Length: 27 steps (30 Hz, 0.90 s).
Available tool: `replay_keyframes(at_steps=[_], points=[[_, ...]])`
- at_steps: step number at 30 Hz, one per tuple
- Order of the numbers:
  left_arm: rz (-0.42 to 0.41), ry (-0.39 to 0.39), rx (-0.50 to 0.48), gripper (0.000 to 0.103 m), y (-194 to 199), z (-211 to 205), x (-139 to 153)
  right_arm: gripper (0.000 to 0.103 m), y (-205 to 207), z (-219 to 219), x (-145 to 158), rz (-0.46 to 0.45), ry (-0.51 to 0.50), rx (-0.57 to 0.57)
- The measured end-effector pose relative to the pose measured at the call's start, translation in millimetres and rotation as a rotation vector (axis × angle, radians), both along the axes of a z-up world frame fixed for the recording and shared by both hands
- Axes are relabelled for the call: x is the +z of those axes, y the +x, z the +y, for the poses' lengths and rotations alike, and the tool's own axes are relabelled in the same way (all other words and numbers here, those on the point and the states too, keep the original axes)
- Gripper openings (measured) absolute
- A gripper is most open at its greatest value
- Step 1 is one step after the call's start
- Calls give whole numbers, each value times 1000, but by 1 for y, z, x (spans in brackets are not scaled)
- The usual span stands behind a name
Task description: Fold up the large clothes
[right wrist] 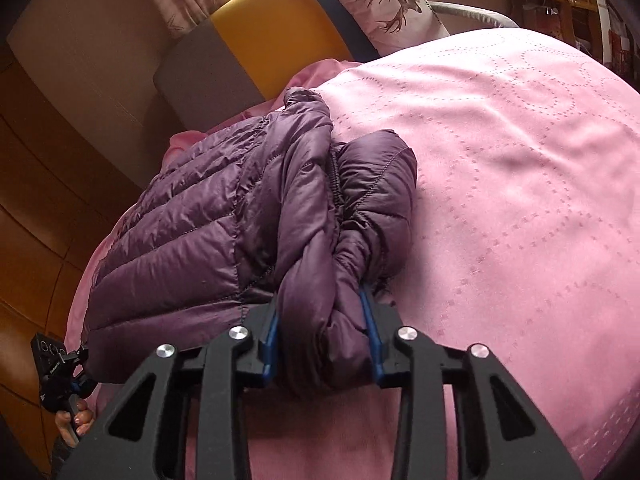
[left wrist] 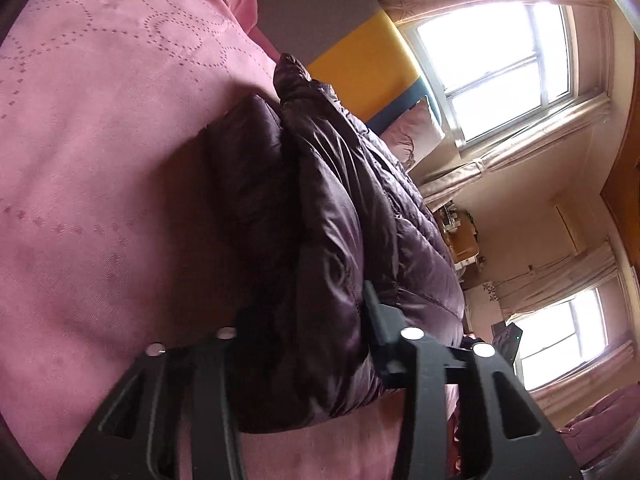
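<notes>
Folded purple puffer jacket [right wrist: 248,216] on pink bedspread [right wrist: 520,184].
Pinched at lower centre by right gripper [right wrist: 324,344]; likewise clamped by left gripper [left wrist: 304,344].

Shiny purple quilted jacket [right wrist: 224,216], pink dotted-ring bedspread [right wrist: 520,184]

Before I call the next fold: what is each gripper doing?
Left gripper: closed on a thick fold of the purple puffer jacket.
Right gripper: closed on a bunched edge of the same jacket.
</notes>
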<state>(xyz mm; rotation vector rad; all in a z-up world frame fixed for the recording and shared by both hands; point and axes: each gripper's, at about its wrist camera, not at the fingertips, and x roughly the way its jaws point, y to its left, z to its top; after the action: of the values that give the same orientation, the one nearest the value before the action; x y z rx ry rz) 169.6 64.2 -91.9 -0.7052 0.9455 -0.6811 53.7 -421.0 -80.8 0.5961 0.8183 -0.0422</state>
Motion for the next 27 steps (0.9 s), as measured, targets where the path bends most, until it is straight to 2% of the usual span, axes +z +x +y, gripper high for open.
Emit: replay_keyframes(at_steps=[1,6,8,10,12,13,14,16,18,20,23,27], points=[[-5,1,-6,28,-4,1,2,29,-6,2,4,4,-7,22],[-7,33,-32,27,-40,7,12,28,-54,11,14,30,-37,118],[1,38,-46,27,-57,11,15,32,-75,13,17,42,-36,141],[9,61,-57,28,-77,13,18,61,-90,16,24,64,-54,142],[30,105,-25,50,-85,23,24,68,-101,15,40,38,-79,111],[28,153,24,76,-92,30,30,71,-104,17,51,6,-108,92],[10,188,71,84,-94,35,38,74,-104,21,62,-27,-138,80],[-57,247,124,84,-97,39,60,87,-98,39,85,-111,-193,55],[-135,292,166,84,-93,31,87,92,-80,66,104,-191,-253,72],[-208,291,169,84,-90,17,108,96,-56,98,113,-230,-330,84],[-254,257,148,84,-75,-19,126,96,-4,134,111,-210,-385,100],[-274,338,131,84,-54,-74,123,95,54,161,81,-148,-511,90]])
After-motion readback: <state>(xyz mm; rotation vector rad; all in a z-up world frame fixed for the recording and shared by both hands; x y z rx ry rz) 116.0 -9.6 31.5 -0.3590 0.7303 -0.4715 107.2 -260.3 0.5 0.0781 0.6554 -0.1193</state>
